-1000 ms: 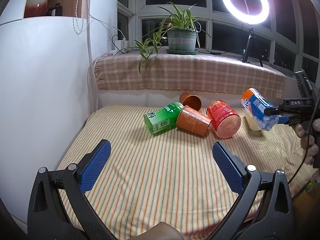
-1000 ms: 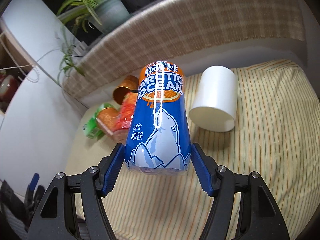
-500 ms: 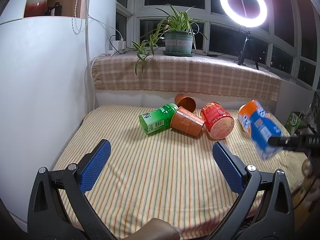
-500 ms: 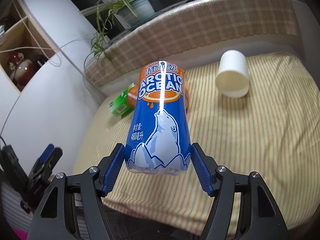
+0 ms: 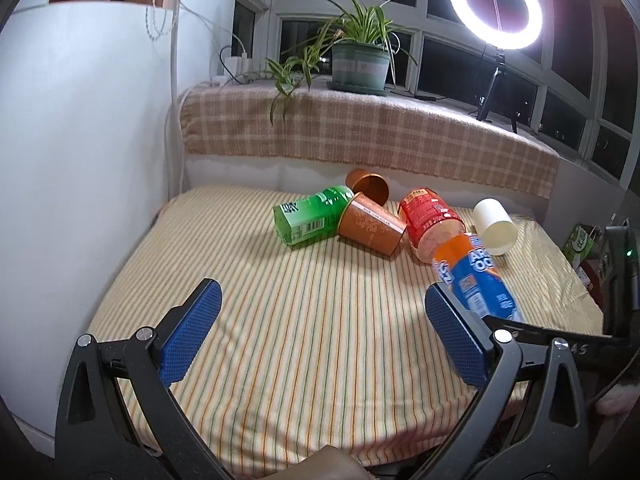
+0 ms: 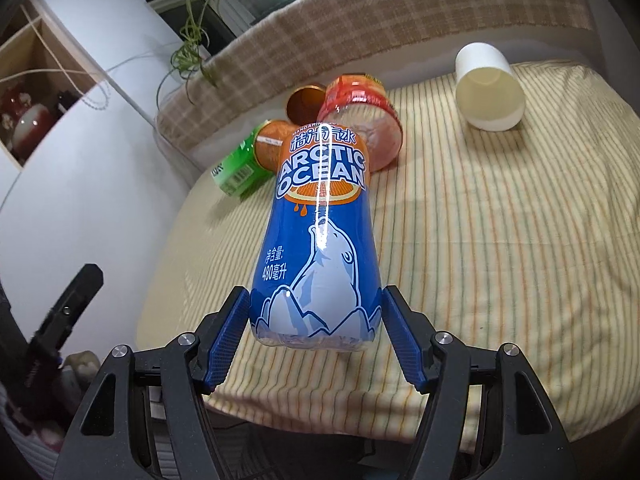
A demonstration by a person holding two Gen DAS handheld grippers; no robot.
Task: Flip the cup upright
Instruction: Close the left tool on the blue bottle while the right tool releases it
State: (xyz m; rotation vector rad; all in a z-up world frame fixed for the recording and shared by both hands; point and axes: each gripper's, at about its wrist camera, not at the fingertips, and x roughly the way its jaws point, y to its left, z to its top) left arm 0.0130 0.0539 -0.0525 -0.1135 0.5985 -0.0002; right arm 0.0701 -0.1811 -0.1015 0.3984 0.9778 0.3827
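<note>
Right tongs (image 6: 314, 344) pinch the blue cup (image 6: 320, 240), seemingly tilted orange-end away; left tongs (image 5: 320, 338) spread.

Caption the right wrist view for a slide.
Right hand-held gripper holds the blue cup above the striped cloth; other cups lie tipped behind.

Between the jaws, a blue-and-orange cup (image 6: 320, 236) with a white bear; beyond them, green (image 6: 236, 174), red (image 6: 356, 96), white (image 6: 488, 92) cups on striped cloth (image 6: 480, 240).

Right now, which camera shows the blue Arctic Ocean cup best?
The right wrist view: the blue Arctic Ocean cup fills the centre, label readable, clamped by the right gripper. The left wrist view catches it small, partly hidden.
</note>
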